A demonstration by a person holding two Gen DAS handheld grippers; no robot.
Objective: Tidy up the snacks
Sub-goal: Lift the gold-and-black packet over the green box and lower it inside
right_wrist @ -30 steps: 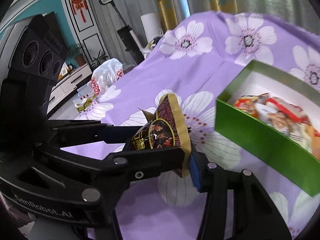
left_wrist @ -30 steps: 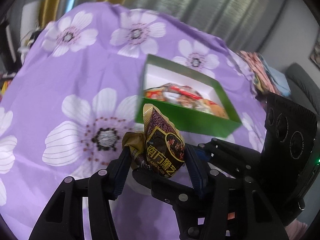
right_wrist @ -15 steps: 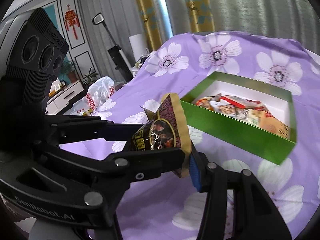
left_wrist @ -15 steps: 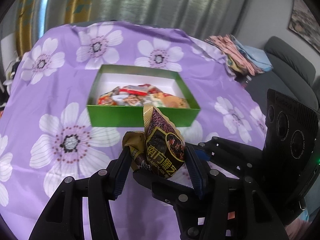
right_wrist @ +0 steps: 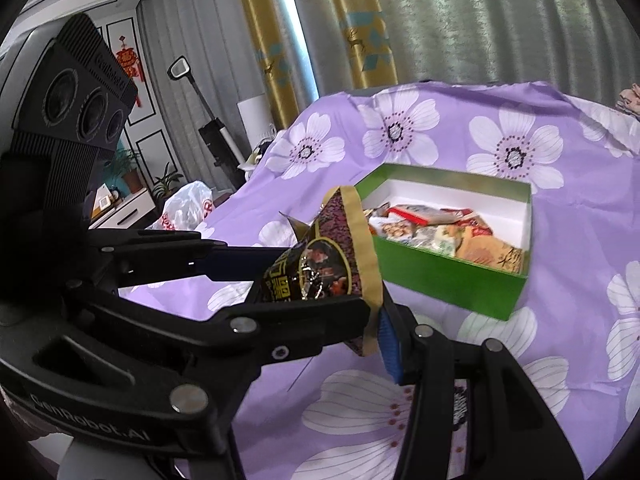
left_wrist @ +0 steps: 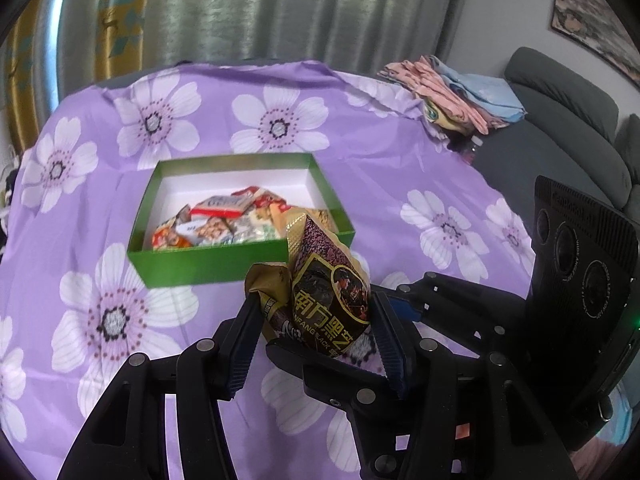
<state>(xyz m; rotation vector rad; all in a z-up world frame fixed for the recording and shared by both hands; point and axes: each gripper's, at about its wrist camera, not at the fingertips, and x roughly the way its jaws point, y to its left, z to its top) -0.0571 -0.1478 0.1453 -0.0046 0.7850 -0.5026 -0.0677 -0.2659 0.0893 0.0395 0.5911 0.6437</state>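
A dark, gold-edged snack packet (left_wrist: 328,300) hangs in the air just in front of the green box (left_wrist: 240,268), and both grippers grip it. My left gripper (left_wrist: 316,316) is shut on its lower sides. My right gripper (right_wrist: 372,320) is shut on the gold seam of the same packet (right_wrist: 320,264). In the right wrist view the left gripper's fingers (right_wrist: 224,260) reach in from the left. The box (right_wrist: 448,280) has a white inside and holds several snack packs, piled toward its near side.
A purple cloth with white flowers (left_wrist: 400,160) covers the surface. Folded clothes (left_wrist: 452,92) lie at its far right edge, beside a grey sofa (left_wrist: 560,128). A white plastic bag (right_wrist: 184,208) and an upright vacuum (right_wrist: 208,120) stand beyond the left edge.
Both grippers, still shut on the packet, have swung round and risen. The box has shifted to the centre of both views and shows more of its inside.
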